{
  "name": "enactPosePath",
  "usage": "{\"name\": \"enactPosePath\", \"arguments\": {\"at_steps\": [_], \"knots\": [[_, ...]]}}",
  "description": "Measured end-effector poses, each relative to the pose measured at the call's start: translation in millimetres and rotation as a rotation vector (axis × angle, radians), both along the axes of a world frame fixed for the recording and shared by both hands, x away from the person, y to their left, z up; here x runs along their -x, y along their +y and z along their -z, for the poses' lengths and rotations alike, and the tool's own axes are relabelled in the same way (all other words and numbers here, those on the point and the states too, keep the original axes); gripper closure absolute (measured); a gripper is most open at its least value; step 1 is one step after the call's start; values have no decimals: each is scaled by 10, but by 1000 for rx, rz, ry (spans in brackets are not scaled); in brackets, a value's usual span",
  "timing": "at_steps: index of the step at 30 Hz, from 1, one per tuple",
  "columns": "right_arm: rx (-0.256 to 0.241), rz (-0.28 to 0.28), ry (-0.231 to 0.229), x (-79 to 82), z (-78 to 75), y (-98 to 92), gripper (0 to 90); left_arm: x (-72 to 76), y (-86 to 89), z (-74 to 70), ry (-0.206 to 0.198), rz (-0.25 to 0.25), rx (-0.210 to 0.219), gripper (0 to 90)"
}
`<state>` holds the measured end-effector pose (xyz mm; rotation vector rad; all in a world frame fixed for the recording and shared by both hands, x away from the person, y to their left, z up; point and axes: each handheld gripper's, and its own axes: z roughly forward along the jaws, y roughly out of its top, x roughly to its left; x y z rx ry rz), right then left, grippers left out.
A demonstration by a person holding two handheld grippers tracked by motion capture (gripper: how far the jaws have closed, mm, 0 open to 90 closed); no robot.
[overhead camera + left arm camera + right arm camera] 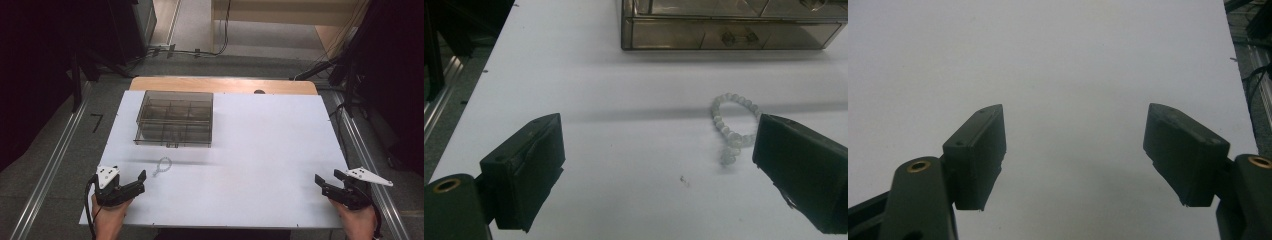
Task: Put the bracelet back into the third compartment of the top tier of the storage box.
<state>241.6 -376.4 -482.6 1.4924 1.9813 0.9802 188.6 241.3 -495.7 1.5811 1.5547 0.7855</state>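
the left gripper point(131, 186) sits at the near left corner of the white table point(270, 150), jaws spread wide and holding nothing. just ahead of it lies a pale bead bracelet point(162, 165), near the smoky clear compartment box point(175, 118) behind. far right, the right gripper point(329, 183) is released too, over bare table.

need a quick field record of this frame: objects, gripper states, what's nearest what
surface: white table
bracelet: pale bead bracelet, loose on the table, near the left gripper
box: smoky clear compartment box, far left, beyond the bracelet
left gripper: jaws open, empty, pointed toward the bracelet, not touching
right gripper: jaws open, empty, over bare table at the near right corner
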Motion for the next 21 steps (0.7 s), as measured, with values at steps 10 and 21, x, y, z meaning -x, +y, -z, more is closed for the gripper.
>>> {"name": "enactPosePath", "arguments": {"at_steps": [10, 21], "knots": [[-2, 2, -1, 8, -7, 8, 238, -21, -15, 6, 8, 8, 0, 68], [0, 3, -3, 12, -7, 9, 238, -57, -31, 19, 13, 14, 12, 87]]}}
